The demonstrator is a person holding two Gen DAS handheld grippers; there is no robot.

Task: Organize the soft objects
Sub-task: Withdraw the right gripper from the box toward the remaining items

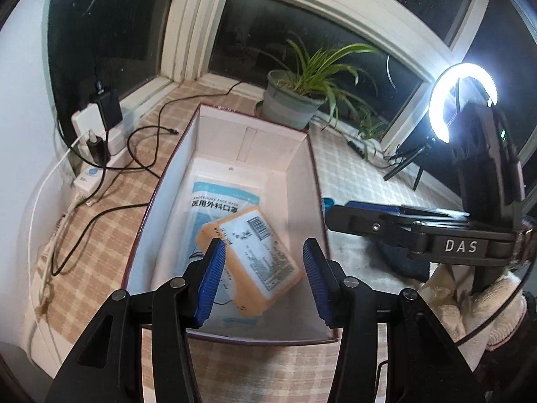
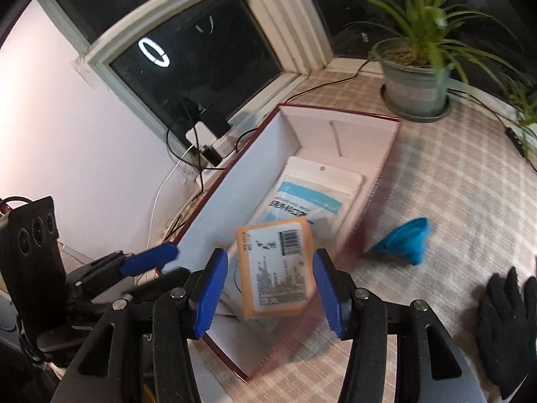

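Observation:
An open white box with a dark red rim (image 1: 317, 168) (image 2: 339, 110) stands on the checked cloth. Inside lies a white and blue face mask pack (image 1: 214, 201) (image 2: 312, 194). An orange packet with a barcode label (image 1: 255, 255) (image 2: 278, 268) lies tilted on top of it, blurred in the right wrist view. My left gripper (image 1: 263, 278) is open over the box's near end, with nothing between its blue pads. My right gripper (image 2: 270, 288) is open over the box, the orange packet loose between and below its pads. A blue cloth (image 2: 402, 241) and a black glove (image 2: 510, 315) lie right of the box.
A potted spider plant (image 1: 295, 97) (image 2: 416, 77) stands behind the box by the window. A power strip with chargers and cables (image 1: 97, 127) lies at the left. A ring light (image 1: 463, 100) stands at the right. White knit gloves (image 1: 470, 309) show at the lower right.

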